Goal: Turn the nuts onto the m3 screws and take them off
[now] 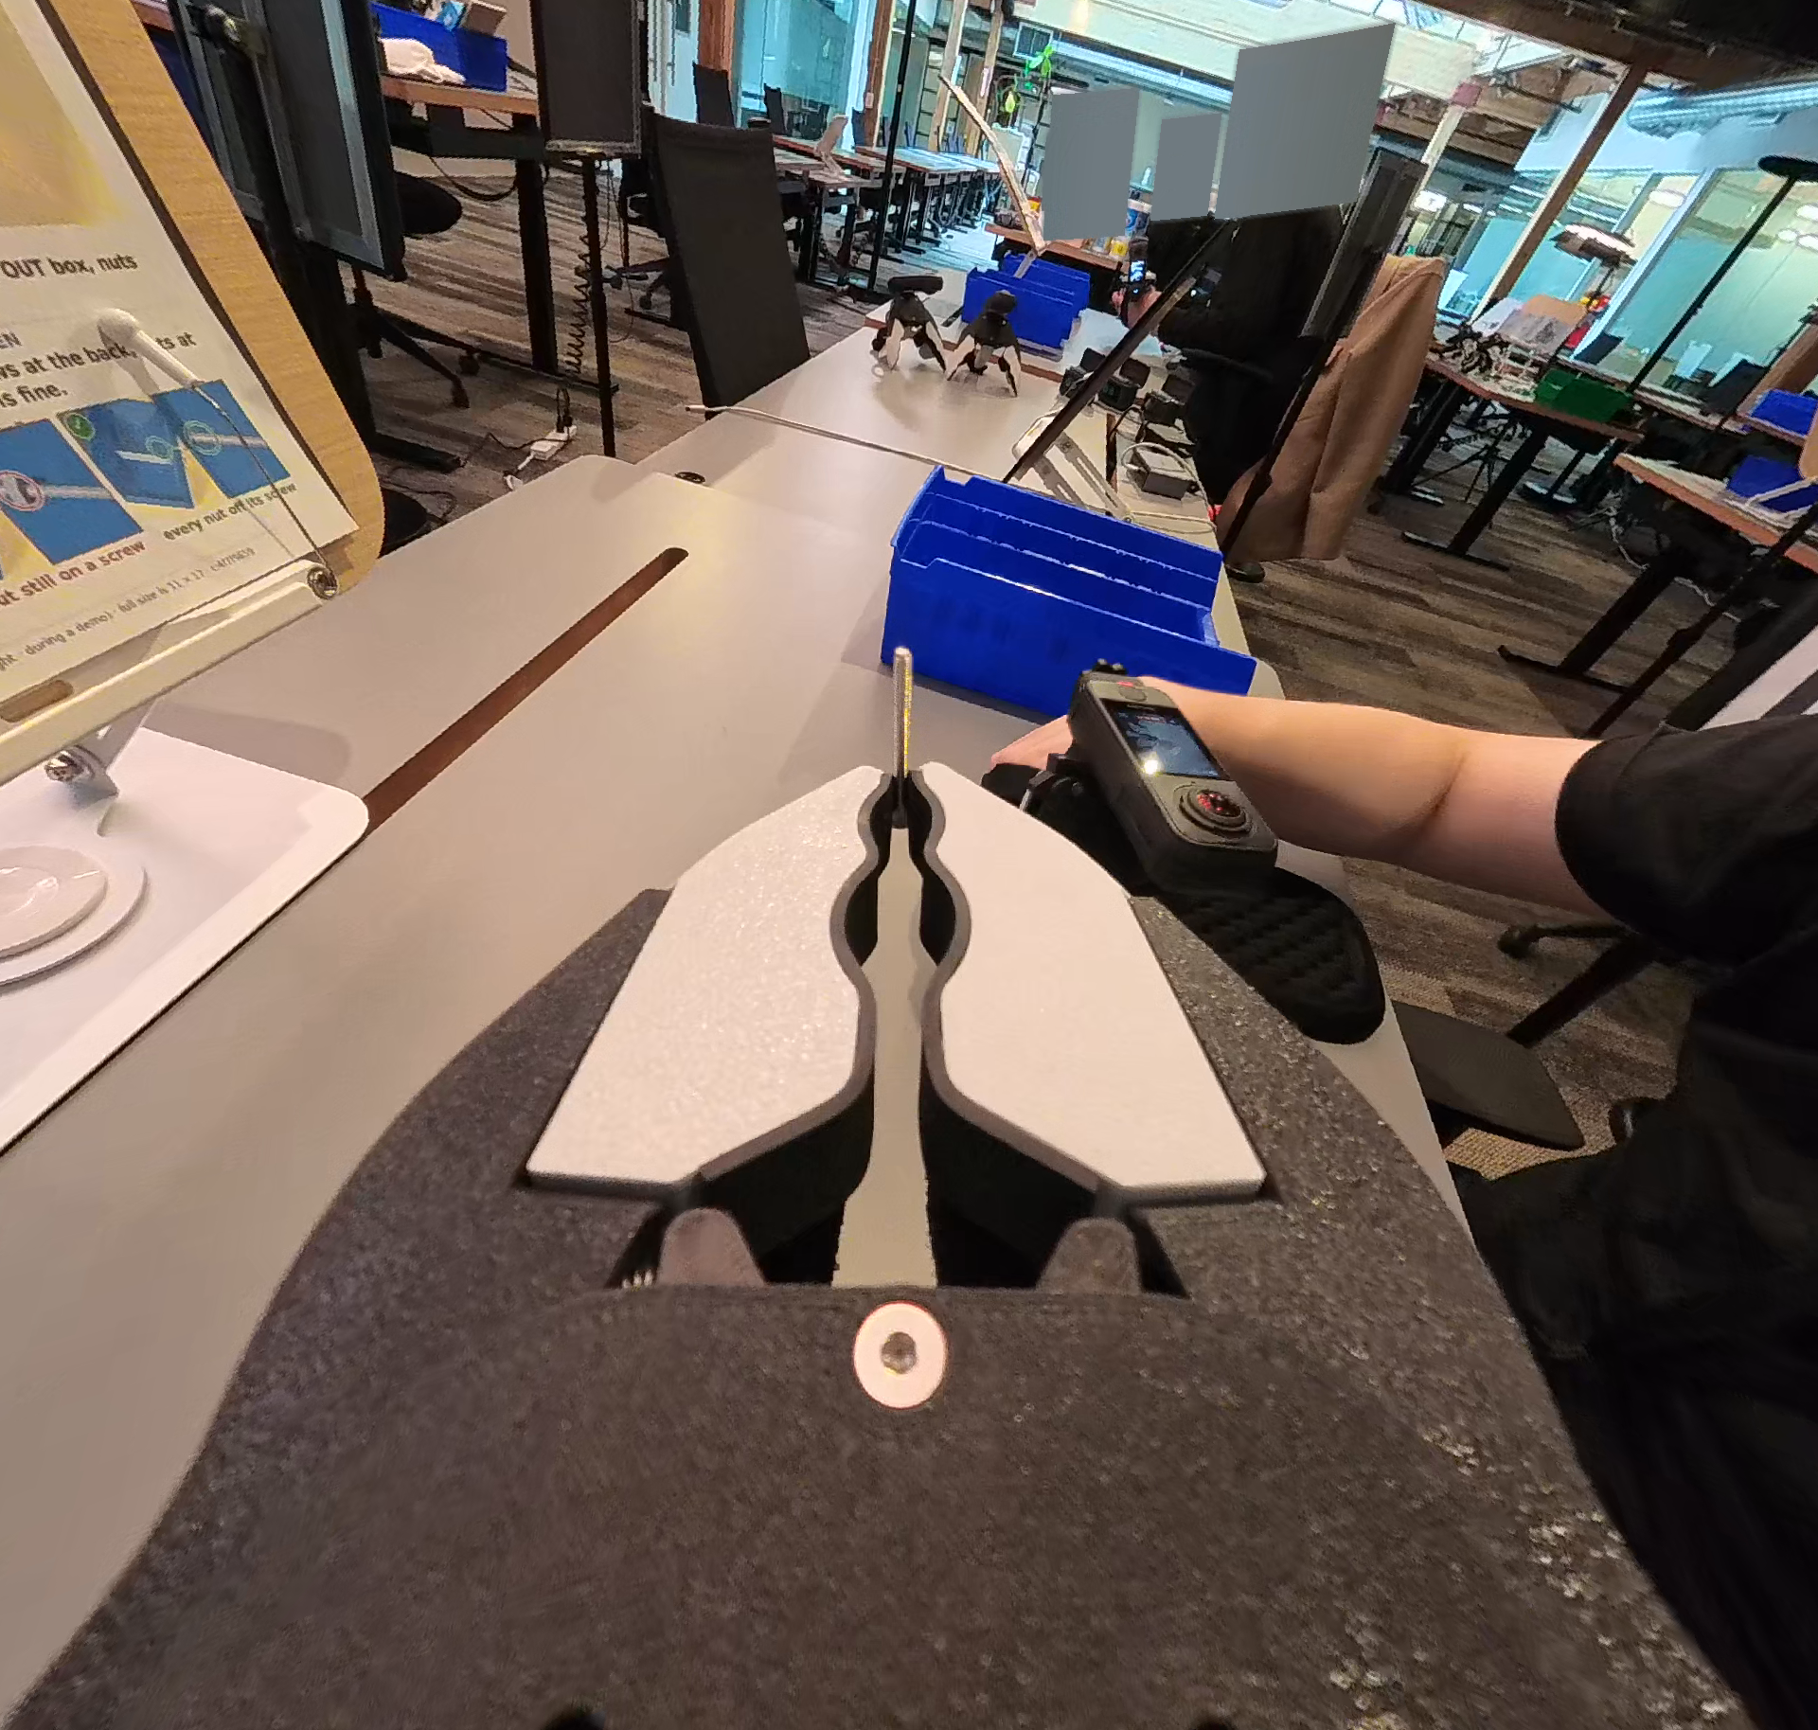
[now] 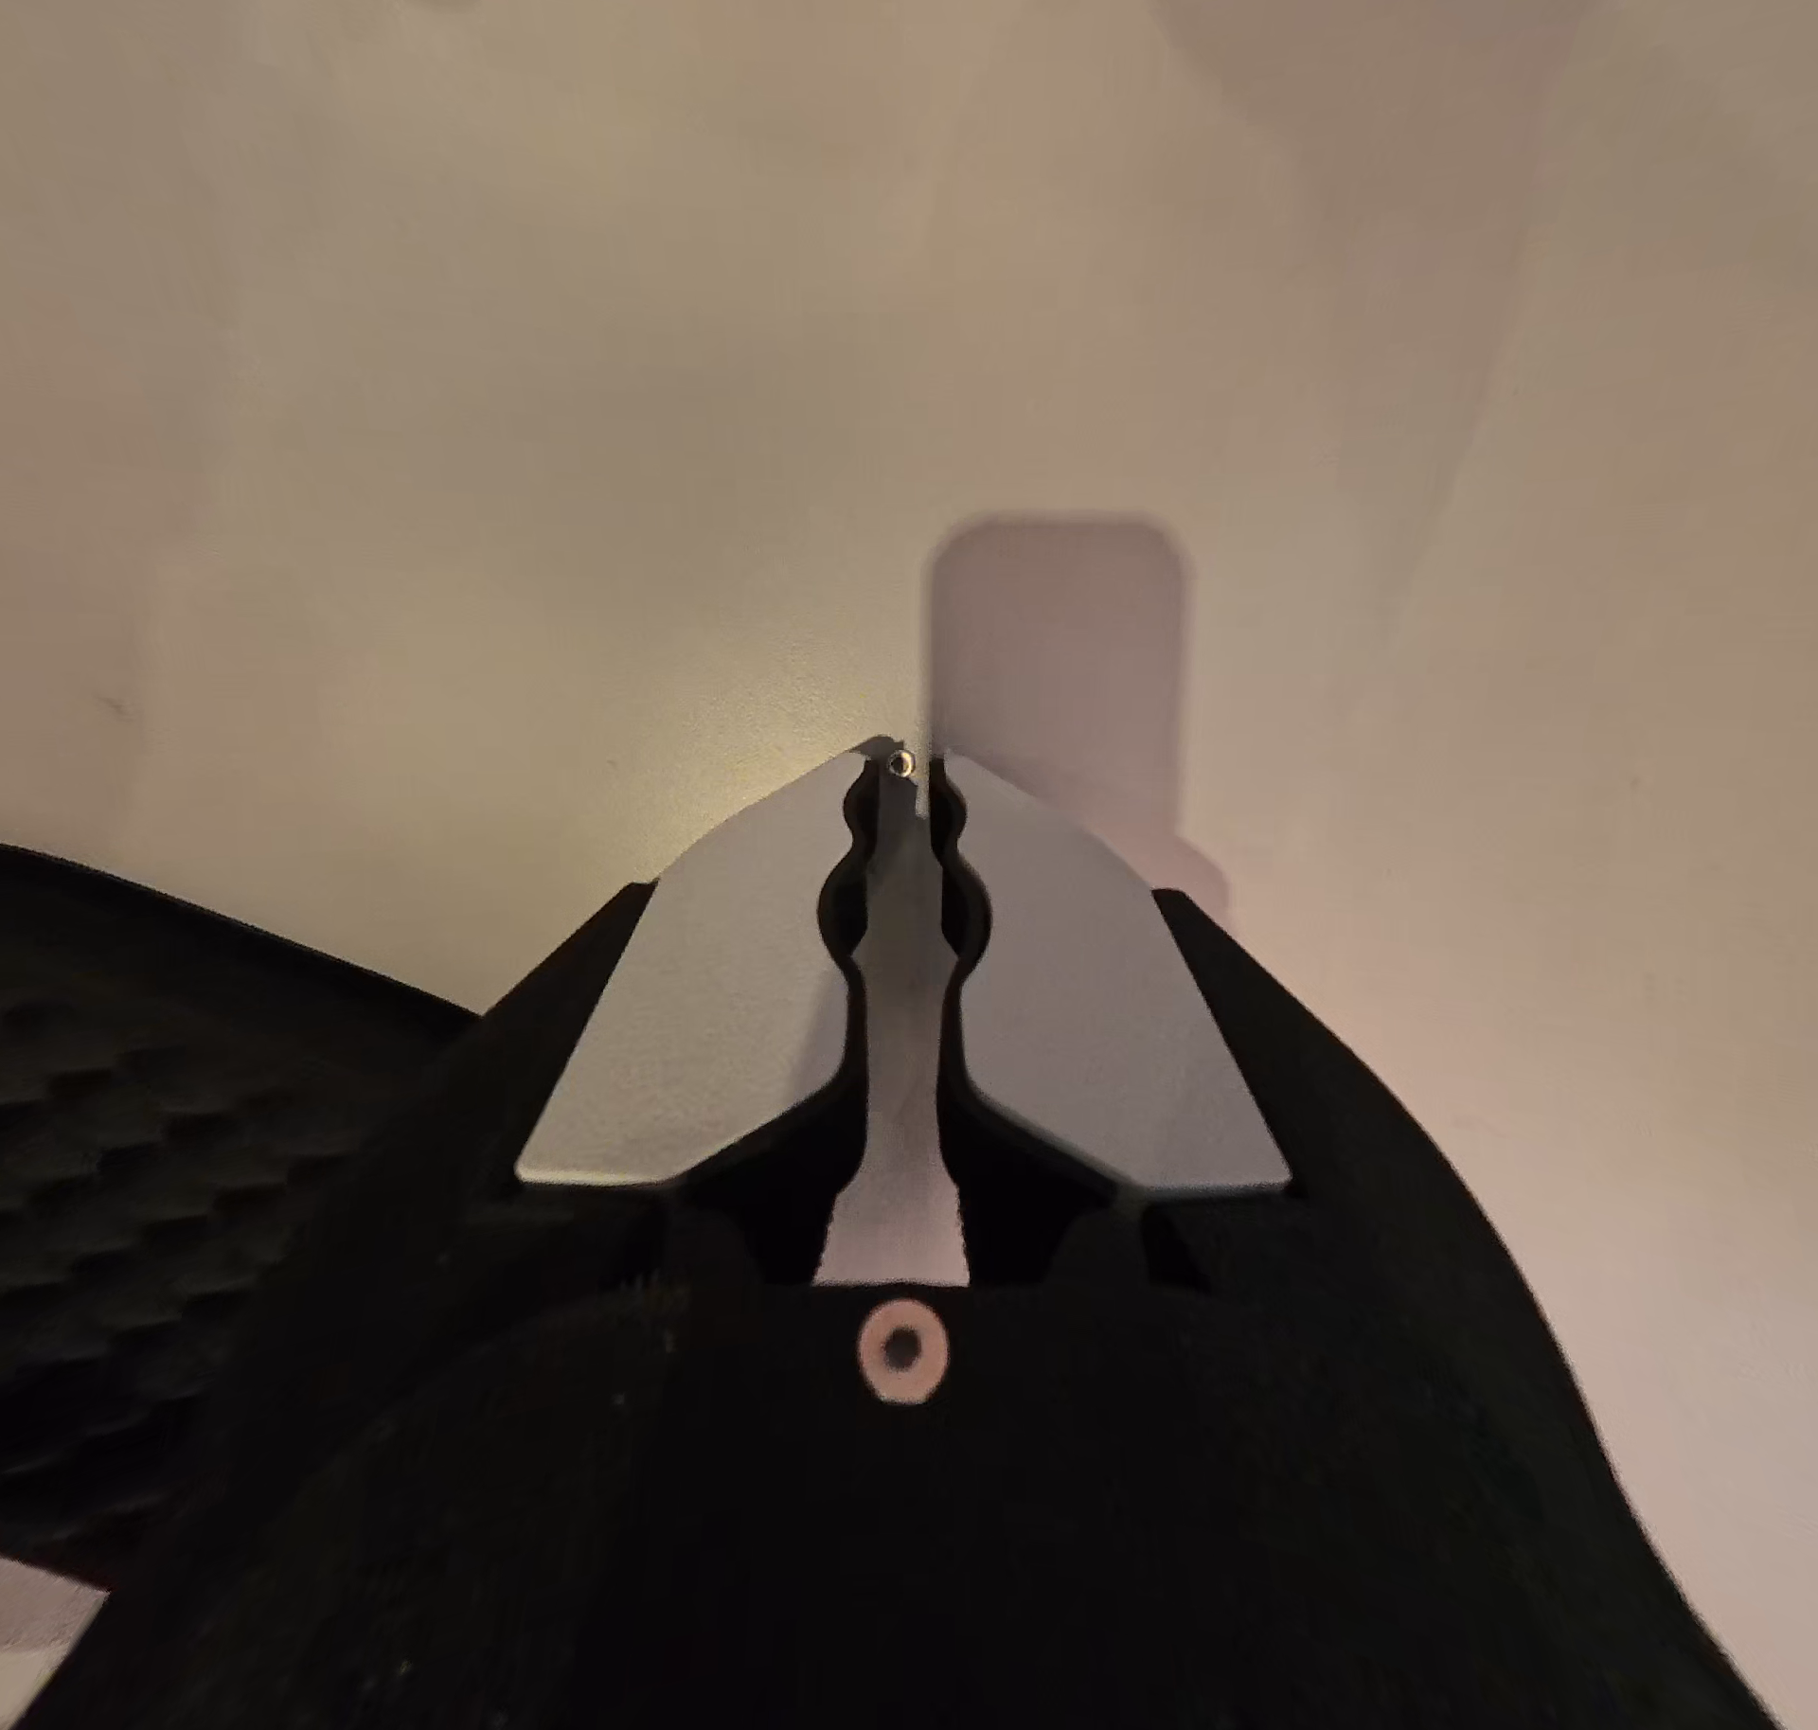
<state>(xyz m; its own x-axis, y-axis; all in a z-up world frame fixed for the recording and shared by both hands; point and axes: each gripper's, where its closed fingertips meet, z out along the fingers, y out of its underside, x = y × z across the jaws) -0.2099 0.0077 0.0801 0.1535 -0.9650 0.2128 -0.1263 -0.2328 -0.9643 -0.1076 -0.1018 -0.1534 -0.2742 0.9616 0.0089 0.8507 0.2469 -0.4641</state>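
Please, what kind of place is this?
Probably an open-plan office or lab workspace: long rows of desks, office chairs and blue parts bins on a grey table.

The desk is plain grey, and the bin on it is bright blue. The left hand-held gripper has pale grey speckled fingers on a black grainy body, gripping a silvery screw.

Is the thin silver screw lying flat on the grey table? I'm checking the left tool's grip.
No: the thin silver screw stands upright, pinched between the left tool's tips.
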